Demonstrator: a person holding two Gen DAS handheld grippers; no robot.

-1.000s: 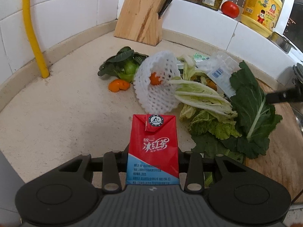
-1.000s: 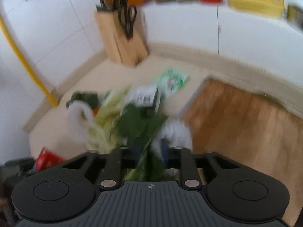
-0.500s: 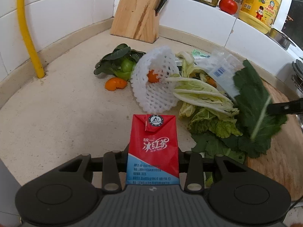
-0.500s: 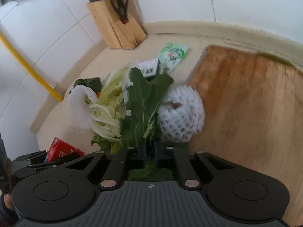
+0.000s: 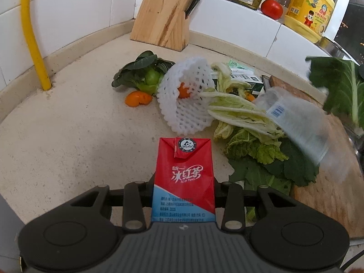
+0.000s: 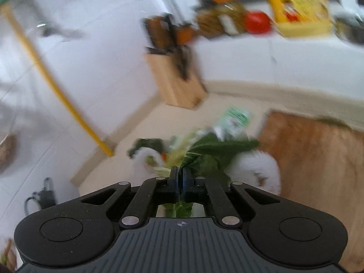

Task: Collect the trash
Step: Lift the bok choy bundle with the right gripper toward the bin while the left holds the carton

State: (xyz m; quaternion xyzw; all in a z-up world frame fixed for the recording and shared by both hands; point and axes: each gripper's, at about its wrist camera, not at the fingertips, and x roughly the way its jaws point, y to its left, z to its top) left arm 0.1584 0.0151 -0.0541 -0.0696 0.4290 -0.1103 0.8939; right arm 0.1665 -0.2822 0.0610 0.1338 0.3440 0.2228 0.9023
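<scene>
My left gripper (image 5: 184,188) is shut on a red and blue ice tea carton (image 5: 184,173), held above the beige counter (image 5: 68,136). My right gripper (image 6: 180,179) is shut on the stem of a dark green leaf (image 6: 216,150), lifted above the pile; the leaf also shows at the right edge of the left wrist view (image 5: 339,84). On the counter lie a white foam fruit net (image 5: 186,97), cabbage leaves (image 5: 238,111), orange peel (image 5: 137,98), a small bok choy (image 5: 145,72) and a clear plastic wrapper (image 5: 298,125). A second foam net (image 6: 257,168) lies on the cutting board.
A wooden knife block (image 5: 166,11) stands at the back wall. A yellow pipe (image 5: 31,34) runs down at the left. A wooden cutting board (image 5: 327,195) lies at the right. Jars, a tomato (image 5: 271,9) and a yellow detergent bottle (image 5: 309,6) stand on the ledge.
My right gripper has closed on the dark green leaf and lifted it up off the pile, tilting upward. The left gripper holds the carton, moved slightly closer to the pile.
</scene>
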